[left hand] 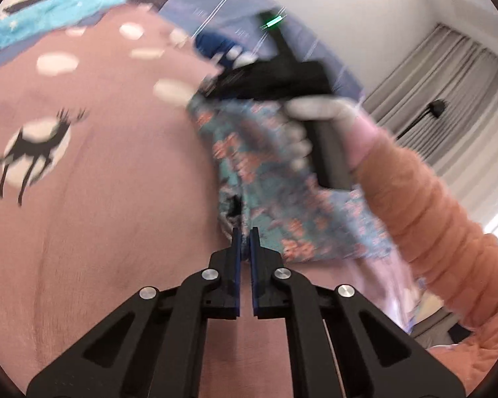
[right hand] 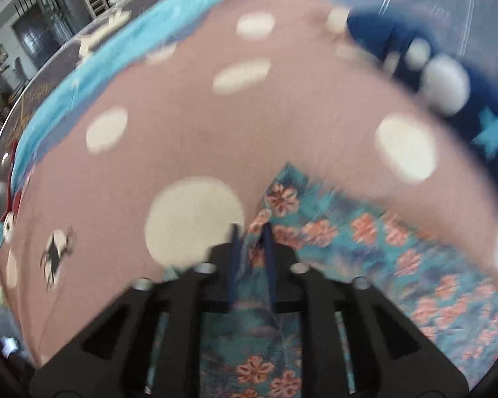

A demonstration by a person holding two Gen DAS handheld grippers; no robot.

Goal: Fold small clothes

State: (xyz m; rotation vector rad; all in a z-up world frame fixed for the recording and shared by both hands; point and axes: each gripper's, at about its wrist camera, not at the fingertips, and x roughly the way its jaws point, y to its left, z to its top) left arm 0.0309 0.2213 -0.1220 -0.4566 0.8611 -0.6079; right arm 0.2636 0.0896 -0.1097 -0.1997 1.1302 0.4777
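Note:
A small teal garment with orange flowers [left hand: 265,179] lies on a pink blanket [left hand: 99,232] printed with white dots and a deer. My left gripper [left hand: 245,232] is shut on the garment's near edge, its blue pads almost touching. In the right wrist view, my right gripper [right hand: 250,232] points steeply down at the same floral garment [right hand: 365,248]. A fold of the cloth fills the narrow gap between its pads. In the left wrist view the right tool's handle [left hand: 328,156] stands over the garment's far end, held by a gloved hand.
An orange sleeve [left hand: 431,219] reaches in from the right. A turquoise cloth [right hand: 83,76] borders the blanket's far side. A navy star-print item [right hand: 481,106] lies at the far right. Grey curtains [left hand: 455,99] and room furniture [right hand: 33,30] lie beyond the bed.

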